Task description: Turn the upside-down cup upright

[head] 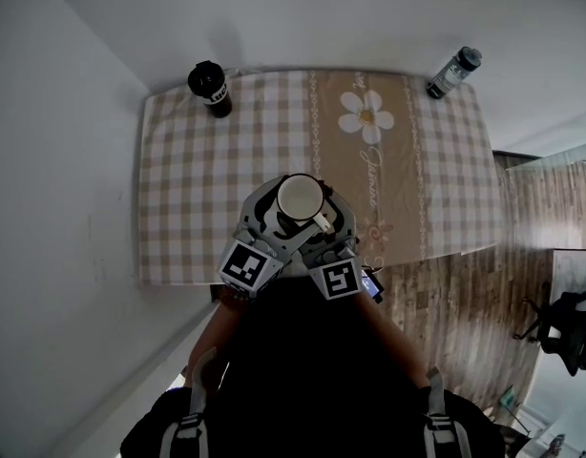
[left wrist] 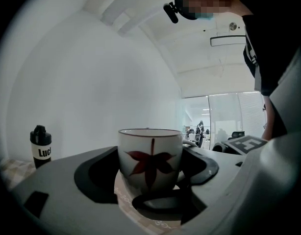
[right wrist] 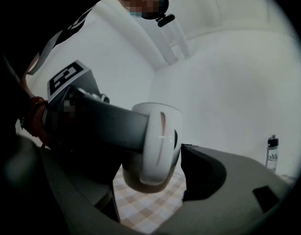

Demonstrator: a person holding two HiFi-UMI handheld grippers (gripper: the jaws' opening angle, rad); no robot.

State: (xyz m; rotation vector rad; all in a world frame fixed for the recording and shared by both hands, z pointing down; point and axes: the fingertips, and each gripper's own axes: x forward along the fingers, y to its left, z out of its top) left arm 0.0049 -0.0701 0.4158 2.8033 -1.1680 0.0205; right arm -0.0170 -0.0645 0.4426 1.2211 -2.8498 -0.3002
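Observation:
A white cup (head: 300,201) with a red leaf print (left wrist: 150,155) stands upright, mouth up, lifted above the near edge of the checked tablecloth (head: 178,189). My left gripper (head: 279,222) is shut on its sides, the dark pads (left wrist: 99,173) pressing the cup. In the right gripper view the cup (right wrist: 158,146) turns its handle toward the camera, with the left gripper's jaw against it. My right gripper (head: 322,232) is open around the cup. Its right pad (right wrist: 204,170) stands off the cup without touching it.
A black bottle (head: 210,89) stands at the table's far left corner and a clear bottle with a dark cap (head: 453,72) at the far right corner. A white wall runs along the left. Wooden floor and an office chair (head: 570,322) lie to the right.

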